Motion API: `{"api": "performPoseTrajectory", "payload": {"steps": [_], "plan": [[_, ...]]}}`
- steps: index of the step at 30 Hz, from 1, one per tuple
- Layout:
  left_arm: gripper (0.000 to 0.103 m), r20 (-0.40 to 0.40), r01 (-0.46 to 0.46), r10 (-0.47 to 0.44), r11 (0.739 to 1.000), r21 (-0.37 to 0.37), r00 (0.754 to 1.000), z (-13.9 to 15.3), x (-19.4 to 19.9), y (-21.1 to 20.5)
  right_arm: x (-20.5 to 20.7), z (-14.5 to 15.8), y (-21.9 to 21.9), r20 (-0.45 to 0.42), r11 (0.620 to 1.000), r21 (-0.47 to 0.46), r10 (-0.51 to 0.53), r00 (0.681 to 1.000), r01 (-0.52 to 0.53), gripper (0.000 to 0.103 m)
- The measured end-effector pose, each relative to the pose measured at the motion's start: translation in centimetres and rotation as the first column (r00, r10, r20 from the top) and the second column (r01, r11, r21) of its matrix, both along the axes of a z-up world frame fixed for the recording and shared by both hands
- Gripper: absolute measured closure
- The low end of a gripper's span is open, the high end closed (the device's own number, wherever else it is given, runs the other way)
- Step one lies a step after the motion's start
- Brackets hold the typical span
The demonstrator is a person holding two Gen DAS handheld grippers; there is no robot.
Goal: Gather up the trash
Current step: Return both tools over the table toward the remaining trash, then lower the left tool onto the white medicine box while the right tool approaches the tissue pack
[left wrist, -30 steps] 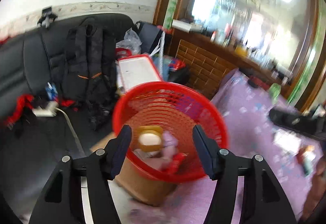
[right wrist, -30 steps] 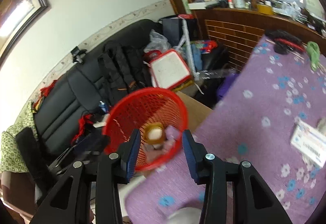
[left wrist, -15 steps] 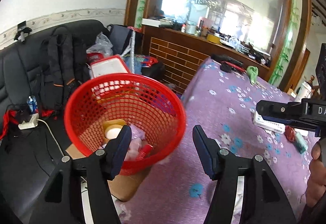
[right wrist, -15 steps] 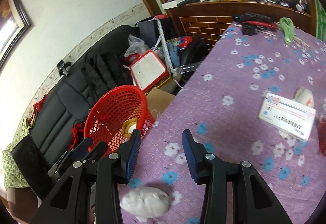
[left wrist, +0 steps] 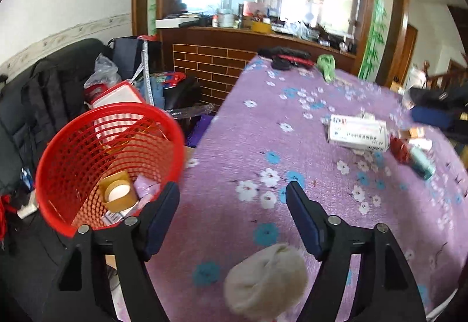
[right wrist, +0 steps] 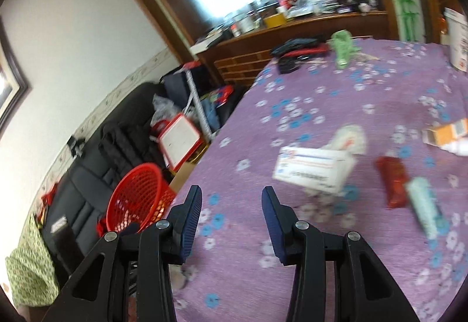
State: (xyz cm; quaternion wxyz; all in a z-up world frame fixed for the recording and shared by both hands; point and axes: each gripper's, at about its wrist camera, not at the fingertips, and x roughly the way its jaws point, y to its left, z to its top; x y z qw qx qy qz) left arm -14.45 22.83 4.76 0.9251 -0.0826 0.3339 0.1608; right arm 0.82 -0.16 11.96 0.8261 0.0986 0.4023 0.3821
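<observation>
A red mesh basket (left wrist: 87, 146) stands beside the table's left edge with a tape roll (left wrist: 117, 193) and wrappers inside; it also shows in the right wrist view (right wrist: 137, 202). My left gripper (left wrist: 232, 196) is open and empty above the purple flowered tablecloth (left wrist: 263, 132), with a crumpled white tissue ball (left wrist: 266, 281) just below it. My right gripper (right wrist: 231, 205) is open and empty over the table. Ahead of it lie a white medicine box (right wrist: 314, 172), a red wrapper (right wrist: 393, 181), a pale green tube (right wrist: 424, 211) and a white crumpled wrapper (right wrist: 349, 139).
A black sofa (right wrist: 96, 175) with a backpack and clutter runs along the wall left of the table. An orange-and-white box (right wrist: 447, 133) lies at the right edge. Black and red items (right wrist: 298, 51) and a green cloth (right wrist: 343, 47) lie at the table's far end.
Both grippers have swung right, away from the basket and out over the table. The basket has shifted to the left of both views. Both grippers have stayed open.
</observation>
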Motion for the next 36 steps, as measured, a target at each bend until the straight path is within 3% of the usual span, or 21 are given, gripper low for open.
{"api": "performPoseTrajectory", "payload": {"steps": [9, 18, 23, 27, 33, 34, 36], "plan": [[0.028, -0.031, 0.128, -0.126, 0.989, 0.080, 0.992, -0.1, 8.0, -4.4, 1.0, -0.5, -8.6, -0.007, 0.989, 0.016, -0.148, 0.989, 0.148, 0.056], [0.028, -0.029, 0.303, -0.306, 0.950, -0.077, 0.952, 2.8, 13.7, -9.0, 3.7, -2.2, -15.7, -0.038, 0.957, -0.031, -0.289, 0.956, 0.288, 0.053], [0.024, -0.103, 0.301, -0.316, 0.944, -0.138, 0.943, 2.6, 15.3, -9.5, 4.9, -3.8, -16.4, -0.019, 0.942, -0.150, -0.306, 0.952, 0.300, 0.039], [0.024, -0.156, 0.265, -0.295, 0.945, -0.190, 0.943, 2.0, 15.6, -8.3, 5.3, -5.5, -14.8, 0.031, 0.922, -0.289, -0.260, 0.965, 0.258, 0.038], [0.023, -0.191, 0.200, -0.255, 0.943, -0.266, 0.948, 1.6, 16.4, -6.2, 6.0, -8.1, -12.4, 0.134, 0.849, -0.470, -0.201, 0.970, 0.241, 0.038], [0.023, -0.195, 0.199, -0.257, 0.941, -0.274, 0.947, 1.7, 16.7, -6.1, 6.2, -8.4, -12.5, 0.135, 0.848, -0.472, -0.202, 0.970, 0.242, 0.039], [0.023, -0.209, 0.195, -0.254, 0.943, -0.268, 0.944, 1.8, 17.2, -6.0, 6.5, -8.8, -12.7, 0.118, 0.853, -0.463, -0.211, 0.970, 0.241, 0.060]]}}
